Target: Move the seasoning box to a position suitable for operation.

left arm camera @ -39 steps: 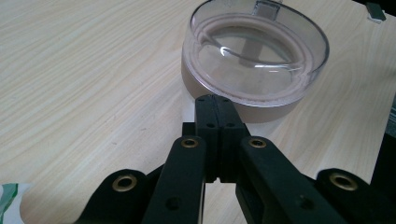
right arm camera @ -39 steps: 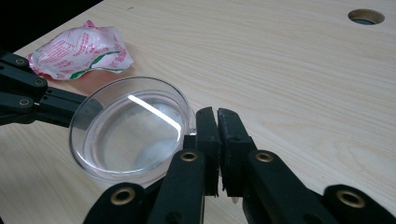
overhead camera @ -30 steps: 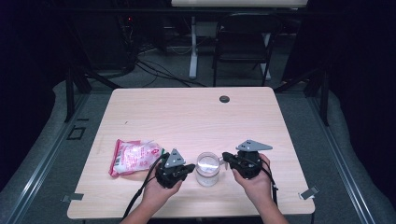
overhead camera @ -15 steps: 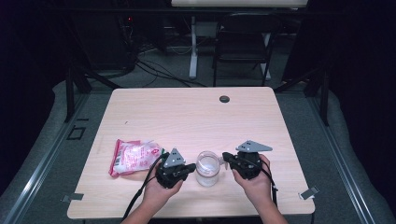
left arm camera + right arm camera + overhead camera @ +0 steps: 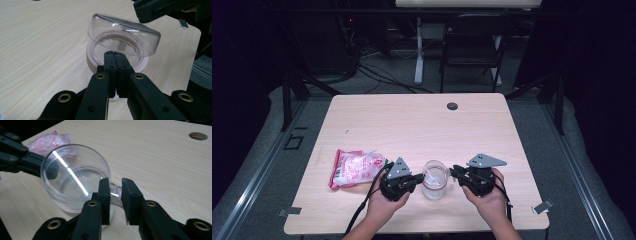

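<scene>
A clear round lid (image 5: 125, 37) hangs tilted over a pinkish round container (image 5: 91, 56) near the table's front edge. My left gripper (image 5: 115, 53) is shut on the lid's near rim; in the high view this gripper (image 5: 418, 179) sits just left of the lid (image 5: 434, 177). From the opposite side, my right gripper (image 5: 115, 182) has just been opening its jaws. They stand a little apart with the lid's (image 5: 75, 175) clear edge between them, and the pads do not press on it. In the high view the right gripper (image 5: 455, 173) is at the lid's right.
A pink-and-white plastic bag (image 5: 354, 167) lies left of the left hand and is also seen in the right gripper view as the bag (image 5: 51, 141). A cable hole (image 5: 452, 106) is at the table's far edge. A dark chair (image 5: 472, 45) stands beyond the table.
Both hands stay beside the lid in the high view, with no clear shift of hands, lid or bag.
</scene>
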A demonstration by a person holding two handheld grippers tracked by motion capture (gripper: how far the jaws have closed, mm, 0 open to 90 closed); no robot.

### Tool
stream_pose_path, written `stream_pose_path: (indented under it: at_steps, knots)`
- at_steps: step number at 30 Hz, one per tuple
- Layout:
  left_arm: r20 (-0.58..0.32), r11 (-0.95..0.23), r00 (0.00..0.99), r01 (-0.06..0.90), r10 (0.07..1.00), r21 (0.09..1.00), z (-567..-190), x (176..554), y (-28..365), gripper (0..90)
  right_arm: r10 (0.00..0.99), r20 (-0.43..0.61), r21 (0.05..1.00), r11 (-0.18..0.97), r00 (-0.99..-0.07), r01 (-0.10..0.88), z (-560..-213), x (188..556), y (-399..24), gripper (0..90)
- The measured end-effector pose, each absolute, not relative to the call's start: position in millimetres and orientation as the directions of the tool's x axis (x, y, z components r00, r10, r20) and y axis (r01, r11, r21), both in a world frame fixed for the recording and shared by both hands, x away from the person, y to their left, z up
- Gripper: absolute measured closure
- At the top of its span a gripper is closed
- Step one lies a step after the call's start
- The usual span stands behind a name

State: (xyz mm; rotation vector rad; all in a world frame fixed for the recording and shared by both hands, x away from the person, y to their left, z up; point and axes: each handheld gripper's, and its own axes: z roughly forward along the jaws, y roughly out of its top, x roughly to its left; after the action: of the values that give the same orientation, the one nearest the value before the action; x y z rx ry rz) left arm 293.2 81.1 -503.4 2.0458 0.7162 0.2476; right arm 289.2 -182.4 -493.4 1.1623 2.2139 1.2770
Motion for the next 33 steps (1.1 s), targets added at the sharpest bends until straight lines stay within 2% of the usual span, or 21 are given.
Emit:
stream_pose_path:
  at_steps: [11, 15, 24, 33]
  knots:
    - [-0.09, -0.395, 0.812, 0.374, 0.577, 0.839, -495, 295, 76, 81.0, 0.73, 0.127, 0.858, 0.259, -0.671, 0.444, -485, 275, -181, 55.6]
    - [-0.104, -0.385, 0.808, 0.385, 0.58, 0.839, -494, 296, 74, 77.4, 0.719, 0.128, 0.864, 0.257, -0.683, 0.433, -486, 273, -180, 51.0]
    - [-0.09, -0.383, 0.805, 0.374, 0.587, 0.845, -489, 295, 74, 71.2, 0.691, 0.088, 0.855, 0.317, -0.718, 0.41, -483, 265, -168, 50.1]
    - [-0.088, -0.366, 0.797, 0.37, 0.598, 0.854, -487, 294, 74, 64.2, 0.718, -0.041, 0.852, 0.389, -0.695, 0.351, -487, 261, -154, 46.1]
